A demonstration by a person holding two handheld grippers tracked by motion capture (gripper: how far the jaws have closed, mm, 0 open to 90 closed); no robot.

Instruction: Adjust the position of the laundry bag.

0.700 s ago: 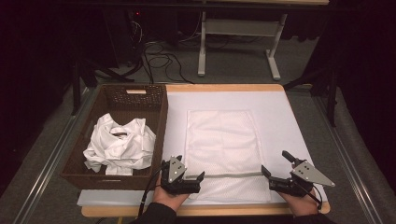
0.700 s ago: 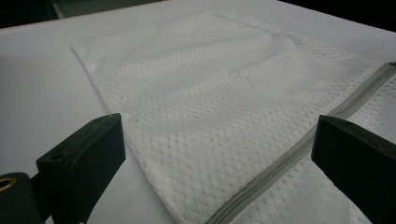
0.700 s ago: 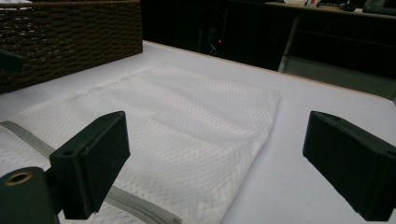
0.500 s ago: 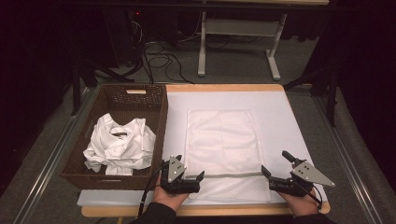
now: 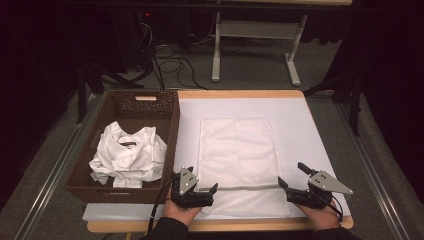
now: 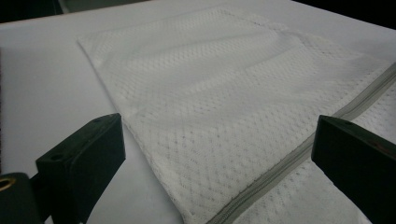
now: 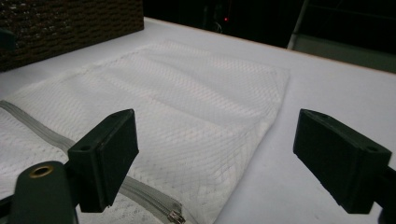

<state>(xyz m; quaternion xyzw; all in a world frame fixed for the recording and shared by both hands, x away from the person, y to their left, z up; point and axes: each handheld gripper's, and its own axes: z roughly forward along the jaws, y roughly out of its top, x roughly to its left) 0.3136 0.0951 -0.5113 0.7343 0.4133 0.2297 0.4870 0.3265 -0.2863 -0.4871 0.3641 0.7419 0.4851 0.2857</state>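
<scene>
L gripper [image 5: 204, 192] is sitting at the mesh bag's [image 5: 239, 160] near-left corner, jaws spread wide w/ nothing between them; in the left gripper view the bag edge and grey zipper [image 6: 299, 154] are lying flat betw. the jaws, untouched. R gripper [image 5: 292, 179] is waiting at the bag's near-right corner, jaws also spread, zipper pull [image 7: 175, 216] showing just beside its jaw in the right gripper view. Bag is lying flat mid-bench [image 5: 310, 130], zipper running 9-to-3 o'clock across its near end. Out at 10 o'clock from the L gripper, a brown wicker basket [image 5: 95, 130] is holding a crumpled white shirt [image 5: 129, 156].
</scene>
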